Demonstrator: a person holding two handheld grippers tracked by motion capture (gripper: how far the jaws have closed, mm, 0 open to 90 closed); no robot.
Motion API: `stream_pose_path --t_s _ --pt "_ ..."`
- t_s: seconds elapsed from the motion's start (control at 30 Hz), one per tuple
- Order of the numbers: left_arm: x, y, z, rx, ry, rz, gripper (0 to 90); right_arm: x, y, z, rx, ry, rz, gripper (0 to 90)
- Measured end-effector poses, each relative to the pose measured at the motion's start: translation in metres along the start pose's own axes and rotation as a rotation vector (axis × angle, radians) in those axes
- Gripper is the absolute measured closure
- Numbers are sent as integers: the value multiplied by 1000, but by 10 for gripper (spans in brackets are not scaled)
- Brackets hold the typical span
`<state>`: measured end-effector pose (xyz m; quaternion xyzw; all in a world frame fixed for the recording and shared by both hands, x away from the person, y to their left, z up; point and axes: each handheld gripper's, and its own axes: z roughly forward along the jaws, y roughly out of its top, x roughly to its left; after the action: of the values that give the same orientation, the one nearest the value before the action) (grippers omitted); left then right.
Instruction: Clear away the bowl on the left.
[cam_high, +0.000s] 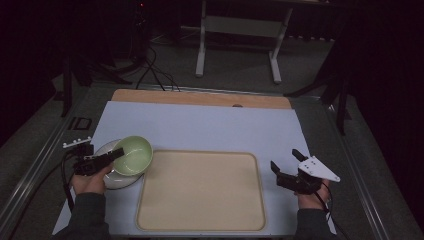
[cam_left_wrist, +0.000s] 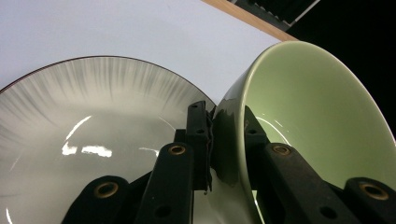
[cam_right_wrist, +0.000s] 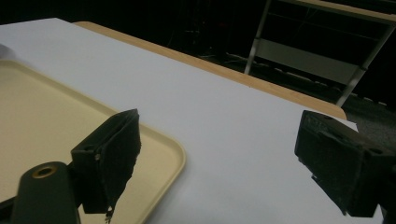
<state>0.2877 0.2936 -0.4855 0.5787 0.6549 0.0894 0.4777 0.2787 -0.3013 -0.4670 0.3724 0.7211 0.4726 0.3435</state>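
Observation:
A pale green bowl (cam_high: 134, 155) is tilted over a white plate with a dark rim (cam_high: 116, 181) at the left of the table. My left gripper (cam_high: 116, 154) is shut on the bowl's near rim, one jaw inside and one outside. The left gripper view shows that bowl (cam_left_wrist: 317, 112) tipped on its side above the plate (cam_left_wrist: 93, 121), with its rim pinched by my left gripper (cam_left_wrist: 224, 140). A beige tray (cam_high: 200, 190) lies in the middle. To the right of the tray my right gripper (cam_high: 286, 159) is held open with nothing in it; from its own view the right gripper (cam_right_wrist: 219, 163) spans the tray's corner (cam_right_wrist: 159, 144).
A white mat (cam_high: 210, 125) covers the table, with a wooden strip (cam_high: 200, 97) at its far edge. A white table frame (cam_high: 240, 35) stands on the floor beyond. Cables (cam_high: 155, 75) lie on the floor at the back left.

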Motion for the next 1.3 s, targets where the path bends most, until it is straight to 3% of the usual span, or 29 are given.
stream_pose_path --t_s 1.3 --pt "-40 -6 18 50 -77 68 800 0 0 0 -2 0 -1 138"
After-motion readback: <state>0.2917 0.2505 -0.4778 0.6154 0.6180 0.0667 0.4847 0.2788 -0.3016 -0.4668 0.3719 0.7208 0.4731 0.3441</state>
